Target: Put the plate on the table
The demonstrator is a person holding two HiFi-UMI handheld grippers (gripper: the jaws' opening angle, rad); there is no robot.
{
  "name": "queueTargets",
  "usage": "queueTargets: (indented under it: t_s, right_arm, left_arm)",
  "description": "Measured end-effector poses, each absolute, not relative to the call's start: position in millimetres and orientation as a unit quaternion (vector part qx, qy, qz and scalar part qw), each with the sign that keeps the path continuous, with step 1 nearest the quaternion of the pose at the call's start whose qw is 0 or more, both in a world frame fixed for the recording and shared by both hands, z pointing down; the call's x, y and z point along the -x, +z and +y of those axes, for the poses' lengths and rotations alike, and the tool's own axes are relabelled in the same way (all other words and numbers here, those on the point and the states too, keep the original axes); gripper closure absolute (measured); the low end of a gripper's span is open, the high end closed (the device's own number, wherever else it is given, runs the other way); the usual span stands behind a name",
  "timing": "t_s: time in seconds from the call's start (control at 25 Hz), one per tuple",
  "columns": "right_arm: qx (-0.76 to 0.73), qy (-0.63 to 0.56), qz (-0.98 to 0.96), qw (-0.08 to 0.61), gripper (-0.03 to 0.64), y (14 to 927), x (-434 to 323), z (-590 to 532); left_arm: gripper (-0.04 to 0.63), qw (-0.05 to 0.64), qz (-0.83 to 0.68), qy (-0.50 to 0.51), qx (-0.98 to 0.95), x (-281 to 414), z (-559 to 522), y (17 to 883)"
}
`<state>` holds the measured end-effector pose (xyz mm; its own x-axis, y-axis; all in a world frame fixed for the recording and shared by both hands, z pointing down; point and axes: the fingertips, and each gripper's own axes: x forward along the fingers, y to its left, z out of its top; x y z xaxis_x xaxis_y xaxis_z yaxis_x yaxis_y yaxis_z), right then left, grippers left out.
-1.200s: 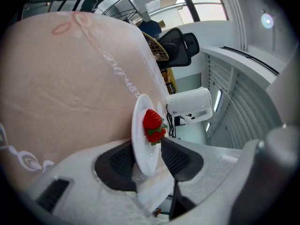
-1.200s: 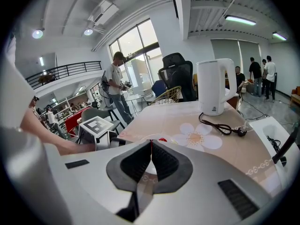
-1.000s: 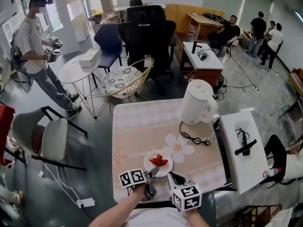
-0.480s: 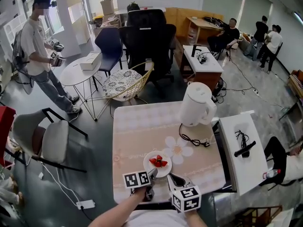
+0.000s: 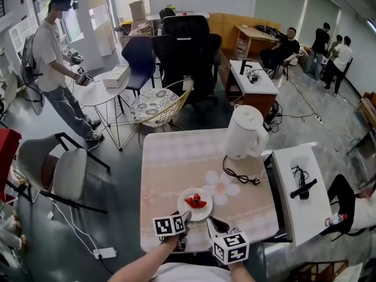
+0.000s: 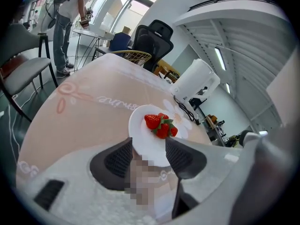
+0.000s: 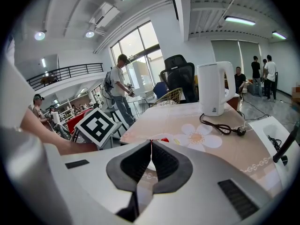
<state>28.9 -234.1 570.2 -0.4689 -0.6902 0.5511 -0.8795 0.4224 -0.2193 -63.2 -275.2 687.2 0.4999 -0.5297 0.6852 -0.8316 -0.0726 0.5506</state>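
Observation:
A white plate (image 5: 196, 205) with a few red strawberries (image 5: 195, 201) lies on the table's patterned cloth (image 5: 170, 157), near the front edge. In the left gripper view the plate (image 6: 140, 125) lies flat with the strawberries (image 6: 161, 124) on it. My left gripper (image 6: 149, 144) is open. Its jaws have just been opening, and the plate's near rim sits between them with no pad pressing on it. In the head view the left gripper (image 5: 184, 218) stands at the plate's near edge. My right gripper (image 7: 151, 143) is shut on nothing and hovers just right of the plate, over the front edge (image 5: 212, 222).
A white kettle (image 5: 245, 133) stands at the table's far right, its black cord and plug (image 5: 239, 173) trailing toward the middle. A white side table (image 5: 299, 187) adjoins on the right. A grey chair (image 5: 59, 172) stands left. Several people and office chairs are beyond.
My left gripper has rolled about its own axis, its marker cube turning more level, and its jaws have spread. The plate rests in the same place. The right gripper has stayed still.

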Motion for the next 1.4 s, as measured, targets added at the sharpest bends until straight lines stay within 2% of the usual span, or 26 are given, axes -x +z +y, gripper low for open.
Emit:
queueTargets:
  t_s: [0.72,0.92,1.2,1.4]
  right_arm:
    - [-0.447,0.240,-0.843,0.178,0.612,556.6,-26.3,-208.4]
    - [-0.441,0.235,-0.849,0.173,0.612,550.9,-30.6,-195.9]
    - [-0.436,0.224,-0.857,0.161,0.612,538.6,-36.4,-175.6]
    - [-0.431,0.218,-0.861,0.158,0.612,536.1,-40.6,-155.8]
  left_arm:
    - [0.388,0.413,-0.461,0.120,-0.776,43.5,-232.4,617.0]
    - [0.428,0.379,-0.463,0.107,-0.794,32.2,-214.8,593.4]
    - [0.544,0.320,-0.482,0.094,-0.811,19.6,-187.8,561.3]
    - [0.558,0.298,-0.484,0.092,-0.818,7.0,-162.0,554.7]
